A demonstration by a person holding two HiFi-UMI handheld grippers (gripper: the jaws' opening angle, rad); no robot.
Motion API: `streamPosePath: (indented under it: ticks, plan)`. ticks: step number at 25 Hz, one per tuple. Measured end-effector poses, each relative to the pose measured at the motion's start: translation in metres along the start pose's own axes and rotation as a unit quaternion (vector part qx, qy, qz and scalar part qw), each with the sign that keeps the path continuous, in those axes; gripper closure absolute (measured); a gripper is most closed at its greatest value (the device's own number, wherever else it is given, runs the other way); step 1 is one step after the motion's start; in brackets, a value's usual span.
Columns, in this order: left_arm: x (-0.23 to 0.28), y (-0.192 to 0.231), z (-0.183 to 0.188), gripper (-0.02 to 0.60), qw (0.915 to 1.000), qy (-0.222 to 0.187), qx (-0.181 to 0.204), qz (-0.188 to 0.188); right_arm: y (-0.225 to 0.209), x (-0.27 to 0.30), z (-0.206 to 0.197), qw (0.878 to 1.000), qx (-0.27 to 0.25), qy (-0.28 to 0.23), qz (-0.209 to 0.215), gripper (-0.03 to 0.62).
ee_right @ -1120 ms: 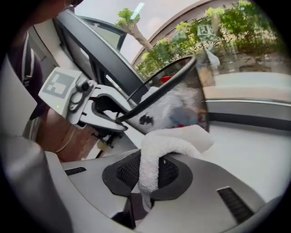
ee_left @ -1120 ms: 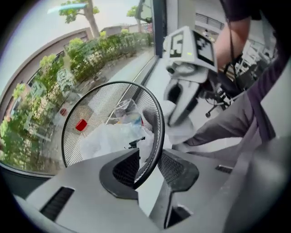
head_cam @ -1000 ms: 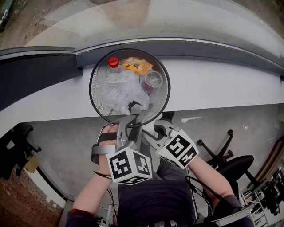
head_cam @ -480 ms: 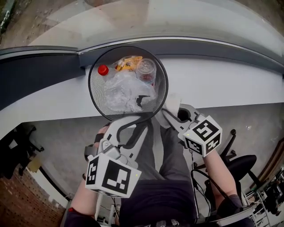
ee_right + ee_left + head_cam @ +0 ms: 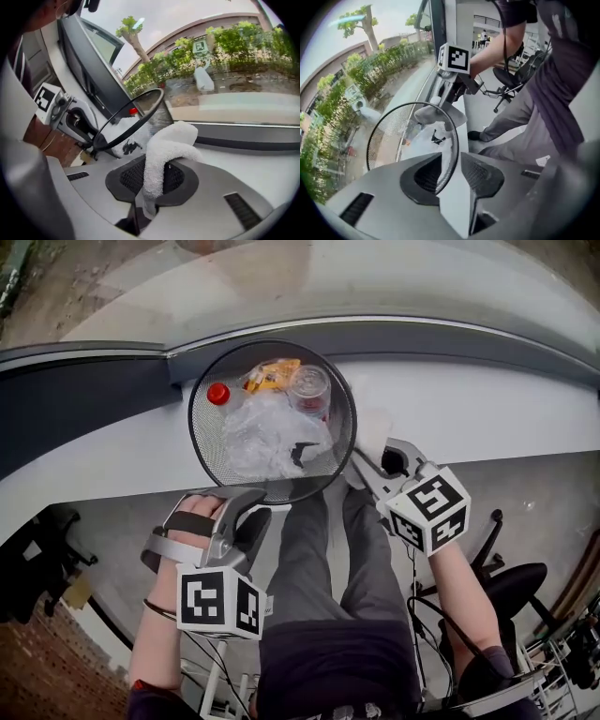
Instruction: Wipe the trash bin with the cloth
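A black mesh trash bin point(image 5: 201, 442) stands on a white ledge point(image 5: 487, 418) under a window. My left gripper point(image 5: 251, 505) sits at the bin's near rim. Its jaws are opening, the rim wire point(image 5: 451, 159) runs between them, and a gap shows beside the right pad. My right gripper point(image 5: 361, 465) is shut on a folded white cloth point(image 5: 168, 145), which lies against the outside of the bin's right rim point(image 5: 352, 432). In the left gripper view the cloth point(image 5: 440, 115) drapes over the far rim.
Inside the bin lie a red-capped bottle point(image 5: 217, 393), an orange wrapper point(image 5: 272, 374), a clear cup point(image 5: 309, 385) and crumpled plastic point(image 5: 267, 432). Window glass rises behind the ledge. The person's legs point(image 5: 319, 559) are below the bin, and an office chair point(image 5: 497, 587) stands at the right.
The left gripper has slid left and back along the near rim. The right gripper has swung out with the cloth to the bin's right side. The bin has turned slightly.
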State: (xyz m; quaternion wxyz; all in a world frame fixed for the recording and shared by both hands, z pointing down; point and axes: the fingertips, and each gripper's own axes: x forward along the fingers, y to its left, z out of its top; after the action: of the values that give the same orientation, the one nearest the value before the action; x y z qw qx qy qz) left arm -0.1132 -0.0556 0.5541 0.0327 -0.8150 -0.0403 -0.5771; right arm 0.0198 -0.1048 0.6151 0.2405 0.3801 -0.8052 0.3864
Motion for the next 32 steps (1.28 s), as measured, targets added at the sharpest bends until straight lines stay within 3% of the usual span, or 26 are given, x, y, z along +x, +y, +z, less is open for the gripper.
streamPosePath:
  ticks: [2, 3, 6, 7, 8, 9, 12, 13, 16, 20, 21, 24, 26, 27, 28, 29, 30, 31, 32]
  plan:
    - [-0.004, -0.006, -0.005, 0.334, 0.9995, 0.009, -0.019, -0.024, 0.022, 0.012, -0.01, 1.0, -0.014, 0.014, 0.016, 0.543]
    - [-0.003, -0.004, -0.012, 0.302, 0.9995, 0.019, -0.02, -0.014, 0.028, 0.016, -0.014, 1.0, -0.012, 0.017, 0.02, 0.543]
    - [0.017, 0.008, -0.034, 0.311, 0.9964, 0.064, 0.021, 0.052, 0.035, 0.019, -0.022, 0.999, 0.007, 0.023, 0.03, 0.543]
    - [0.022, 0.012, -0.037, 0.354, 0.9944, 0.072, 0.031, 0.07, 0.037, 0.019, -0.024, 0.999, 0.006, 0.027, 0.03, 0.543]
    - [0.025, 0.015, -0.037, 0.454, 0.9936, 0.071, 0.029, 0.083, 0.038, 0.019, -0.025, 0.999, 0.002, 0.031, 0.027, 0.543]
    - [0.026, 0.016, -0.035, 0.502, 0.9941, 0.064, 0.013, 0.086, 0.04, 0.02, -0.026, 0.999, -0.003, 0.036, 0.025, 0.543]
    - [0.03, 0.01, -0.018, 0.5, 0.9938, 0.024, -0.094, 0.053, 0.06, 0.025, -0.033, 0.998, -0.009, 0.047, 0.049, 0.543]
    - [0.032, 0.008, -0.008, 0.5, 0.9893, 0.005, -0.14, 0.041, 0.075, 0.027, -0.036, 0.996, -0.01, 0.049, 0.07, 0.543]
    - [0.037, 0.009, 0.024, 0.506, 0.9646, -0.042, -0.258, 0.03, 0.119, 0.032, -0.035, 0.991, -0.014, 0.041, 0.124, 0.543]
    - [0.04, 0.019, 0.045, 0.526, 0.9463, -0.056, -0.316, 0.038, 0.117, 0.03, -0.032, 0.991, 0.018, 0.024, 0.134, 0.543]
    - [0.04, 0.02, 0.047, 0.526, 0.9449, -0.058, -0.32, 0.036, 0.113, 0.028, -0.032, 0.99, 0.011, 0.026, 0.137, 0.543]
    - [0.026, 0.022, 0.048, 0.525, 0.9521, -0.074, -0.294, 0.039, 0.097, 0.022, -0.032, 0.992, -0.014, 0.029, 0.125, 0.543]
    - [0.0, 0.02, 0.047, 0.525, 0.9528, -0.117, -0.278, 0.028, 0.074, 0.015, -0.026, 0.995, 0.016, 0.012, 0.101, 0.543]
    - [-0.013, 0.019, 0.043, 0.462, 0.9561, -0.135, -0.259, 0.024, 0.059, 0.01, -0.021, 0.996, 0.038, -0.001, 0.085, 0.543]
    - [-0.02, 0.016, 0.031, 0.353, 0.9657, -0.131, -0.223, 0.025, 0.043, 0.005, -0.016, 0.996, 0.057, -0.015, 0.068, 0.543]
    - [-0.019, 0.013, 0.012, 0.309, 0.9803, -0.1, -0.167, 0.033, 0.027, -0.001, -0.011, 0.996, 0.072, -0.027, 0.049, 0.543]
    - [-0.011, 0.01, -0.011, 0.308, 0.993, -0.046, -0.099, 0.045, 0.011, -0.006, -0.007, 0.996, 0.082, -0.036, 0.028, 0.543]
    - [0.0, 0.008, -0.034, 0.308, 0.9978, 0.013, -0.032, 0.057, -0.002, -0.01, -0.004, 0.995, 0.088, -0.042, 0.007, 0.543]
    - [0.011, 0.008, -0.052, 0.309, 0.9958, 0.061, 0.019, 0.066, -0.011, -0.013, -0.001, 0.995, 0.09, -0.045, -0.01, 0.543]
